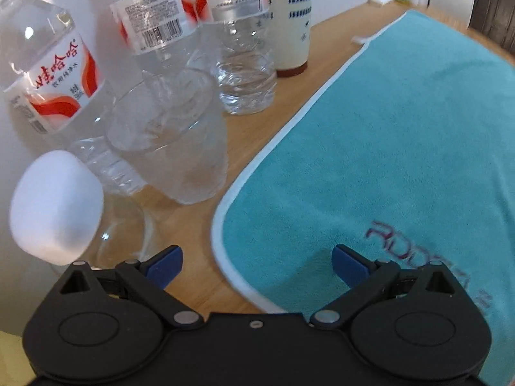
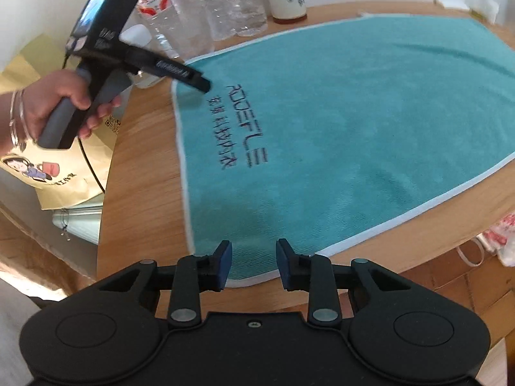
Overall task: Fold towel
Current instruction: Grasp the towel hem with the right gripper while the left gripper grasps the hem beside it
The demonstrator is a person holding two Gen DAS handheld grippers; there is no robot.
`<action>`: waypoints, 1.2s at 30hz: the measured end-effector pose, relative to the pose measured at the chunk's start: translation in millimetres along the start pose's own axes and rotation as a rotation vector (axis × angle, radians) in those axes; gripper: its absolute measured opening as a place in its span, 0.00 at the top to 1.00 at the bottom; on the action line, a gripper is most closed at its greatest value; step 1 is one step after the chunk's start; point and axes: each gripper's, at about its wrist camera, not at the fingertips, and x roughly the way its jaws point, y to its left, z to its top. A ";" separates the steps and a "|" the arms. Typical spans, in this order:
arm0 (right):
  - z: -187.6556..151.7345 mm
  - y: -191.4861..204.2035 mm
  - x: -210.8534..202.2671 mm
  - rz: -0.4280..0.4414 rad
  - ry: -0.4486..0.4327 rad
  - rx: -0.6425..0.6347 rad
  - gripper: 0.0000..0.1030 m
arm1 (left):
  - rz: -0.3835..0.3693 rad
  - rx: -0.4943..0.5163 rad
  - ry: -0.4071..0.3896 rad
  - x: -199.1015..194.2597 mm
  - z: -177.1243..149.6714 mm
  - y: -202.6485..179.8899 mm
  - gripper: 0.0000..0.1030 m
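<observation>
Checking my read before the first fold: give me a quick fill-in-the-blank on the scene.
1. The towel lying flat on the table is ____ in colour.
2. The left gripper has its jaws ____.
3. The clear cup stands beside the water ____.

Missing: teal; open; bottles

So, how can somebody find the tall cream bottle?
On the wooden table, look beyond the far edge of the teal towel. The tall cream bottle with a brown base stands rightmost among clear plastic water bottles; it alone is opaque.
</observation>
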 end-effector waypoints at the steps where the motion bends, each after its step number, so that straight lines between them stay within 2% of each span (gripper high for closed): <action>1: -2.2 6.6 2.7 0.002 0.008 0.007 0.66 | 0.001 0.005 0.001 0.8 0.2 -0.7 0.01; 5: -5.4 20.0 8.3 -0.019 -0.010 -0.024 0.66 | -0.004 0.003 0.000 5.1 0.6 -1.5 0.01; 8: -6.3 27.9 18.9 -0.041 0.015 -0.047 0.66 | 0.001 -0.002 -0.012 6.0 -0.6 -0.9 0.01; 12: -6.4 35.7 25.5 -0.093 0.024 -0.101 0.67 | -0.023 -0.010 -0.028 7.6 -2.4 2.6 0.08; 15: -6.9 40.9 28.6 -0.126 0.035 -0.134 0.74 | -0.074 -0.046 -0.034 7.4 -3.4 8.8 0.21; 16: -6.7 39.7 28.8 -0.132 0.033 -0.124 0.78 | -0.095 -0.061 -0.035 7.1 -4.3 11.2 0.21; 19: -6.6 36.2 29.6 -0.139 0.033 -0.101 0.89 | -0.098 -0.073 -0.037 7.0 -5.3 13.8 0.23; 21: -6.5 35.5 30.4 -0.138 0.037 -0.095 0.92 | -0.099 -0.073 -0.047 6.1 -6.6 13.6 0.26; 23: -7.2 35.6 28.0 -0.134 0.043 -0.086 0.96 | -0.110 -0.067 -0.062 4.6 -6.9 12.7 0.35; 25: -8.2 34.4 25.2 -0.126 0.047 -0.067 1.00 | -0.125 -0.063 -0.075 1.9 -6.2 11.6 0.64; 27: -8.6 32.7 23.1 -0.114 0.051 -0.054 1.00 | -0.144 -0.070 -0.072 1.1 -4.7 11.3 0.85; 33: -7.1 25.6 10.7 -0.087 0.038 -0.021 1.00 | -0.181 -0.113 -0.054 -4.7 -2.9 11.8 0.89; 36: -6.2 28.5 6.0 -0.068 0.031 -0.090 0.97 | -0.180 -0.129 -0.056 -9.5 0.3 11.2 0.89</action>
